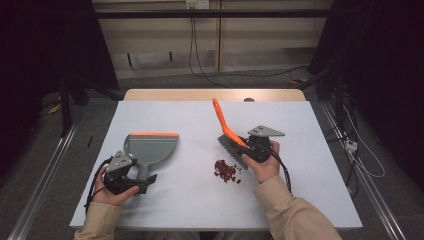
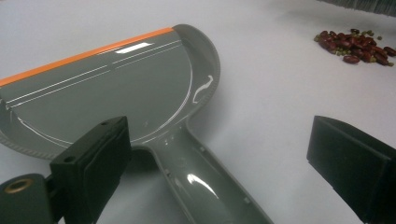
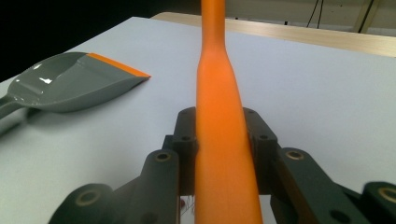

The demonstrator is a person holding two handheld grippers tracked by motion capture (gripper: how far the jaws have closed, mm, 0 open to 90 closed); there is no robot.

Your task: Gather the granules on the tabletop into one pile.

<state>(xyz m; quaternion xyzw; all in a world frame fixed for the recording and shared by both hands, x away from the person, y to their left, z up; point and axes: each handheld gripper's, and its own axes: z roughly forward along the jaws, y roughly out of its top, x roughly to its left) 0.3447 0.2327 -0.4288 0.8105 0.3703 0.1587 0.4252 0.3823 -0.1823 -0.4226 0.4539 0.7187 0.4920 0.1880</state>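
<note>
A grey dustpan (image 1: pixel 150 149) with an orange lip lies flat on the left of the white table, its handle pointing toward me. My left gripper (image 1: pixel 146 184) is open, and the dustpan handle (image 2: pixel 205 186) runs between the two wide-apart jaws without touching them. My right gripper (image 1: pixel 248 148) is shut on the orange handle (image 3: pixel 217 84) of a hand brush (image 1: pixel 231 149). The brush's grey bristles hang just above and behind a small pile of red beans (image 1: pixel 226 171). In the left gripper view the beans (image 2: pixel 355 46) lie at the upper right. In the right gripper view the dustpan (image 3: pixel 70 86) is at the left.
The white table top (image 1: pixel 310 200) ends in a wooden strip (image 1: pixel 215 94) at the far side. Black cables (image 1: pixel 200 60) trail over the floor behind the table, and metal rails (image 1: pixel 45 185) run along both sides.
</note>
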